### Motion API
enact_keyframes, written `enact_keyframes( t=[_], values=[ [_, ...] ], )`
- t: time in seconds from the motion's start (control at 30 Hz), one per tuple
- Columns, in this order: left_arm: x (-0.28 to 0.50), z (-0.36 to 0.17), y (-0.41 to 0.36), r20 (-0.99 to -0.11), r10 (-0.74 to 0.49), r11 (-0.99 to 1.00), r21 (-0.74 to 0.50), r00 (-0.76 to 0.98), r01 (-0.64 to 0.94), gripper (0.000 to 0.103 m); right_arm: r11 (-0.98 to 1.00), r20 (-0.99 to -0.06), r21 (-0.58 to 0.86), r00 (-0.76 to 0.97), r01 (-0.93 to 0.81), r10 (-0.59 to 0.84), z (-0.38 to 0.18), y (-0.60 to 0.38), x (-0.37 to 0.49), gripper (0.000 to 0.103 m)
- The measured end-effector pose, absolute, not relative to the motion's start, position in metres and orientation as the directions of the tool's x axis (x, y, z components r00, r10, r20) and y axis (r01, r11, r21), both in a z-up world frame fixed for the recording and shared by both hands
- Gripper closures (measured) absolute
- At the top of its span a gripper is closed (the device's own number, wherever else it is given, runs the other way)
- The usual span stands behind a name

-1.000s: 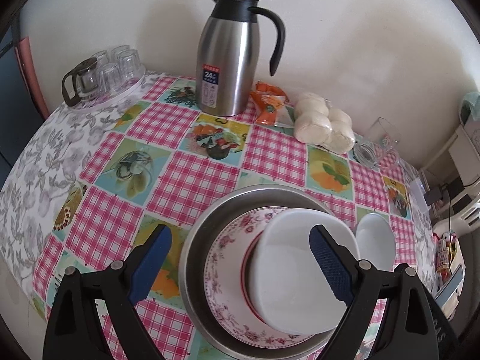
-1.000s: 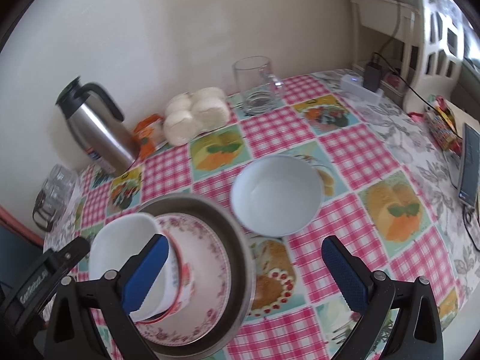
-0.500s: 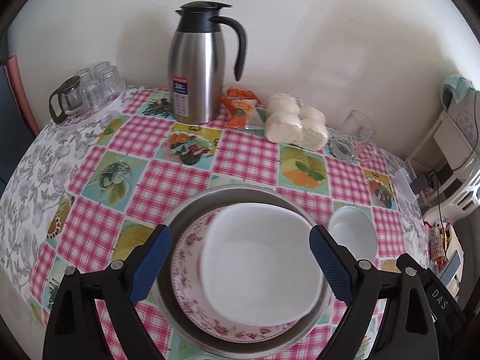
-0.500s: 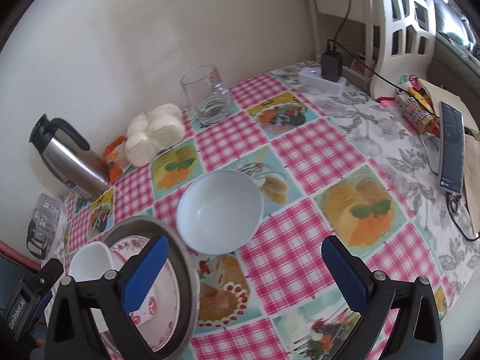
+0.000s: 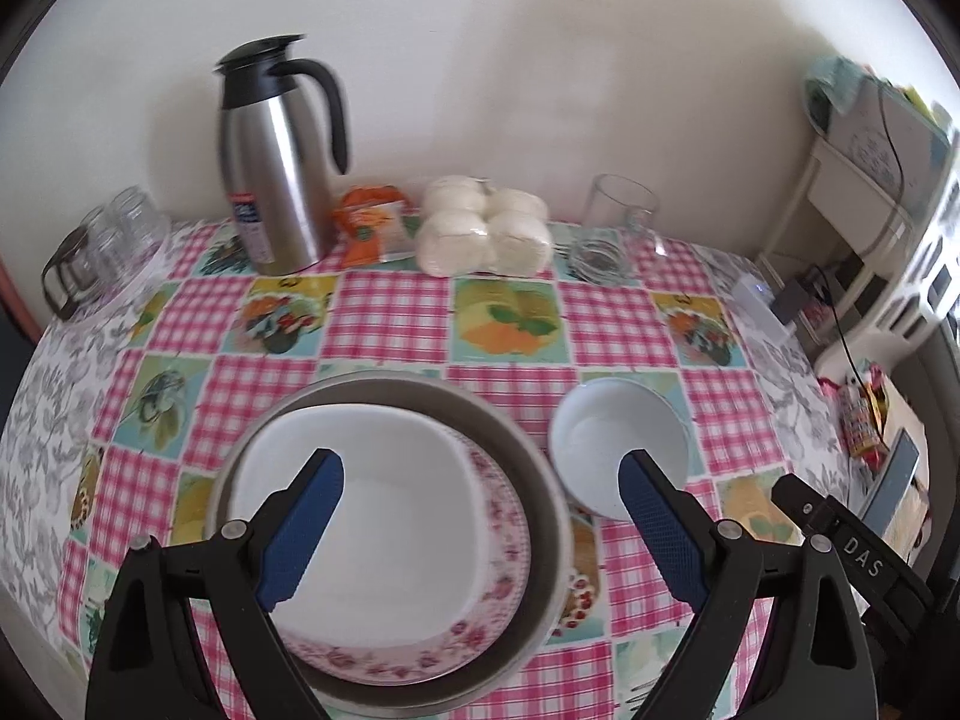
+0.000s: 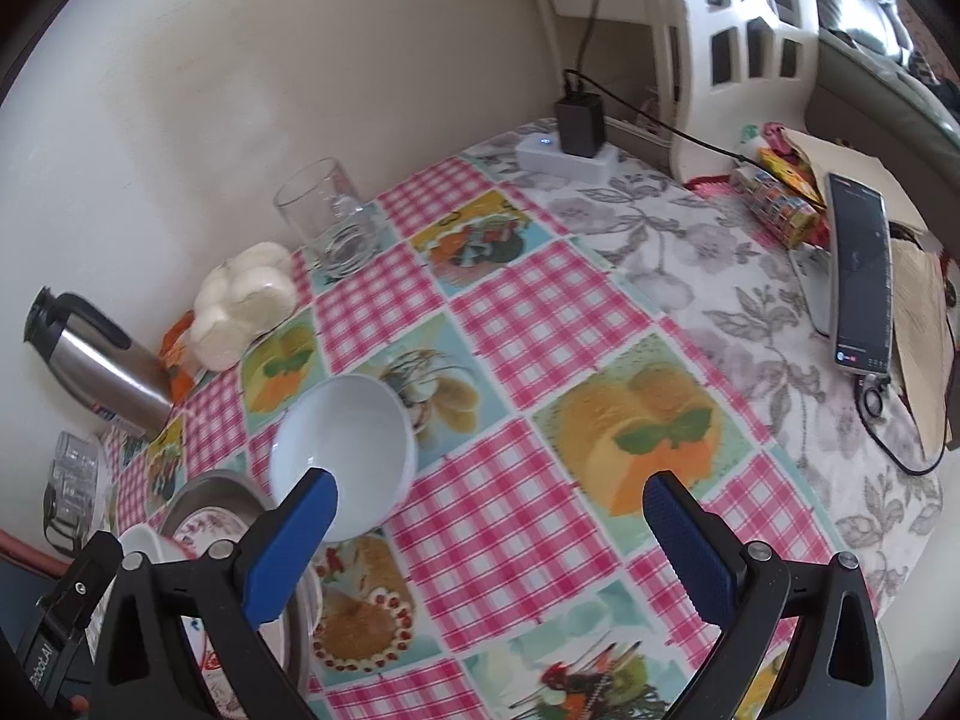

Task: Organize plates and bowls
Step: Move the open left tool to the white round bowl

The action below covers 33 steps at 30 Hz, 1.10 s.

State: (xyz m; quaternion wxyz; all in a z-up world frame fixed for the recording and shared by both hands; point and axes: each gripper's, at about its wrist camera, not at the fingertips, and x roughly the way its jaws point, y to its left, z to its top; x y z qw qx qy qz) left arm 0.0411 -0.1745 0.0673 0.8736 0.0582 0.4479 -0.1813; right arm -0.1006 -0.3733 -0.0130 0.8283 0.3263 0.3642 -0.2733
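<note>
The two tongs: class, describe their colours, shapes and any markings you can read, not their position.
Each of the tongs, left tongs and right tongs, is a black plastic frame with two angled arms ending in blue ribbed pads. Silver screws mark the joints. Seen from the other camera, the right body reads "DAS" in white letters; the left carries partly hidden white lettering. No cables or sleeves show.

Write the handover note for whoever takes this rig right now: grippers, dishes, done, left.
Left gripper: open, empty, above the stack.
Right gripper: open, empty, above the tablecloth, just right of the small bowl.
Stack: metal basin holds the floral plate, with the white square bowl on it.
Small white bowl stands alone on the cloth, right of the basin.
Done: square bowl and plate stacked in the basin.
Left: probably put the small bowl on the stack.
</note>
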Motion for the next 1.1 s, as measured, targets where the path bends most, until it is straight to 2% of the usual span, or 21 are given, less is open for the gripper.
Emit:
enact_keyframes(
  t=[0.3, 0.97, 1.1],
  values=[
    [0.047, 0.057, -0.214, -0.822, -0.254, 0.905, -0.017, 0.509, 0.425, 0.010, 0.606, -0.807, 0.340, 0.553, 0.719, -0.205, -0.030, -0.391, -0.100, 0.000],
    [0.087, 0.031, -0.235, -0.833, -0.299, 0.900, -0.083, 0.466, 0.429, 0.010, 0.696, -0.836, 0.252, 0.514, 0.672, -0.194, -0.045, -0.375, -0.049, 0.000],
    [0.090, 0.027, -0.240, -0.840, -0.285, 0.897, -0.063, 0.462, 0.438, 0.010, 0.709, -0.842, 0.244, 0.507, 0.661, -0.183, -0.049, -0.370, -0.039, 0.000]
  ],
)
